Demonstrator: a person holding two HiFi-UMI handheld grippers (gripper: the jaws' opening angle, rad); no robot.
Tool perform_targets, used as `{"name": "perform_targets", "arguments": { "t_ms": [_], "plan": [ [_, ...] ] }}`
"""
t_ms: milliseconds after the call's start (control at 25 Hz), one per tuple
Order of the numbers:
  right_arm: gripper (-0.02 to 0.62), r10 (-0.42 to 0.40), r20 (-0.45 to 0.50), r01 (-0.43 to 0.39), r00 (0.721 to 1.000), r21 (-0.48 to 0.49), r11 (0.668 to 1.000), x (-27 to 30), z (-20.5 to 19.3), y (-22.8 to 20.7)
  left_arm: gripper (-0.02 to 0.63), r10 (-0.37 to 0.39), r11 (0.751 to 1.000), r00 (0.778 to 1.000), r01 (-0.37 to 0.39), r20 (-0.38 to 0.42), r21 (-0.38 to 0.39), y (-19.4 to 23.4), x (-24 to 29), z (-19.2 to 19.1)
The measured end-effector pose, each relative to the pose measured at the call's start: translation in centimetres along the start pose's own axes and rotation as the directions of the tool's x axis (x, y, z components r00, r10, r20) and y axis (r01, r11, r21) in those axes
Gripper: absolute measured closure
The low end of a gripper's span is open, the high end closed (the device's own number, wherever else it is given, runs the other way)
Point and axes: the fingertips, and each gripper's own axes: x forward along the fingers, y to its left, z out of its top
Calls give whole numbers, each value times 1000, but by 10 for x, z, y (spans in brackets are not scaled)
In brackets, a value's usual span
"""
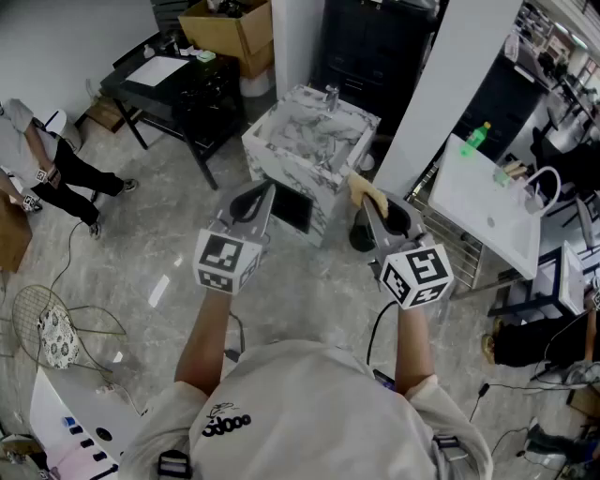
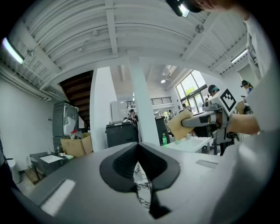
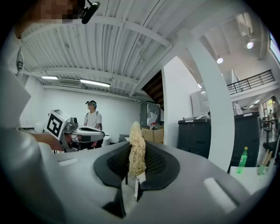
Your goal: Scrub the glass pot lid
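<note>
No glass pot lid shows in any view. In the head view both grippers are held out at chest height over the floor, in front of a marble sink counter (image 1: 309,141). My left gripper (image 1: 263,197) is shut with nothing between its jaws (image 2: 138,148). My right gripper (image 1: 368,204) is shut on a yellowish fibrous scrubber (image 1: 367,190), which stands upright between the jaws (image 3: 136,151). From the left gripper view the scrubber (image 2: 180,124) shows at the right, held by the right gripper. In the right gripper view the left gripper (image 3: 85,132) shows at the left.
A white table (image 1: 487,202) with a green bottle (image 1: 476,137) stands at the right behind a white pillar (image 1: 450,84). A black desk (image 1: 178,84) and a cardboard box (image 1: 230,28) are at the back left. A person (image 1: 37,159) stands at the far left. Cables lie on the floor.
</note>
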Motion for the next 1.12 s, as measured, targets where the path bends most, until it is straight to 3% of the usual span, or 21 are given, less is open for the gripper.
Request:
{"name": "perform_targets", "arguments": {
  "t_ms": [560, 1120],
  "plan": [
    [548, 29, 22, -30, 999, 12, 999, -7, -4, -16, 594, 2, 1000, 1000, -2, 1, -1, -20, 16, 0],
    [546, 52, 6, -52, 999, 75, 996, -14, -28, -68, 594, 30, 1000, 999, -30, -28, 1, -49, 51, -16]
  ]
}}
